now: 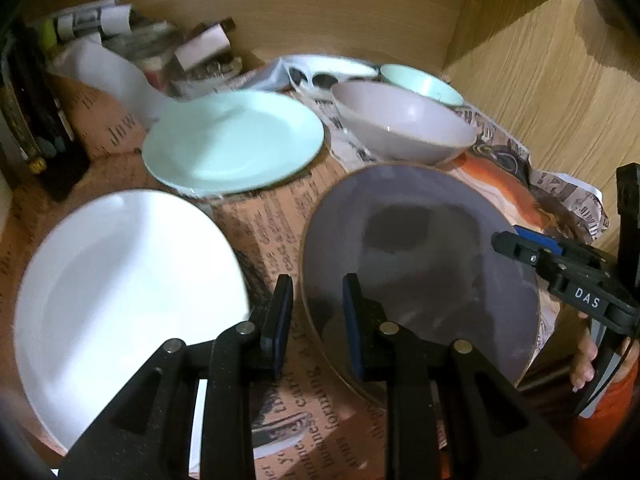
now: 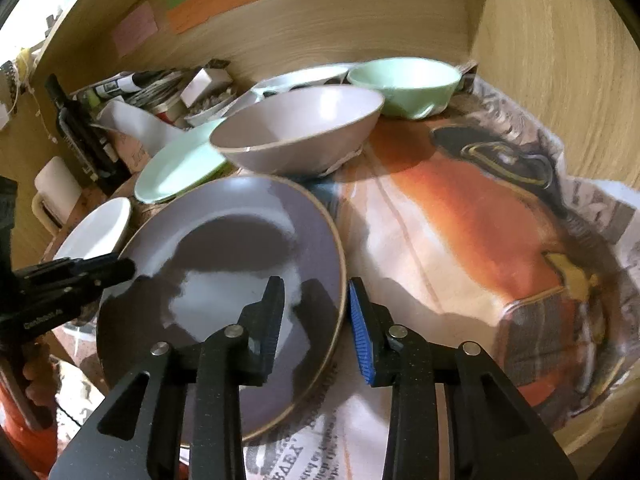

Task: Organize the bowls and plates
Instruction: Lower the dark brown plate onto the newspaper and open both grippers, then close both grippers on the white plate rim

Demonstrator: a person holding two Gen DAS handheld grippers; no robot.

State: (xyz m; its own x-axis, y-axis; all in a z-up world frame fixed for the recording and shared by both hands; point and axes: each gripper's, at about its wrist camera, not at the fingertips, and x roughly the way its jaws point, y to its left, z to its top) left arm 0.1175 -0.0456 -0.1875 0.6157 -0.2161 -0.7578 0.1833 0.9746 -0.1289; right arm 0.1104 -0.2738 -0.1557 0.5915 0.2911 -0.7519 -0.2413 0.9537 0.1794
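1. We saw the grey-purple plate (image 1: 416,264) as the largest thing in play, lying flat on the newspaper (image 2: 460,240) that lined the wooden shelf. Both tools straddled its rim from opposite sides.

2. Our left gripper (image 1: 316,320) had the plate's near-left edge running between its fingers: one pad sat over the plate, the other outside it over the paper. The jaws stood apart with no pad pressing on the rim, so we judged it released, gripping nothing.

3. Our right gripper (image 2: 320,328) mirrored this at the plate's right edge, one finger over the plate's face, the blue-ribbed one outside the rim. It too looked slack around the edge, not clamped.

4. From the left tool, the white plate (image 1: 128,304) lay just beside its outer finger, and the mint plate (image 1: 236,140) lay ahead, beyond both.

5. The grey bowl (image 2: 296,132) sat ahead of the right tool, just past the far rim of the purple plate, with the mint bowl (image 2: 404,80) behind it and to the right.

6. We judged the deciding relation to be this: the plate's rim passed through each gap, so either hand could close on it, and neither was clearly nearer.
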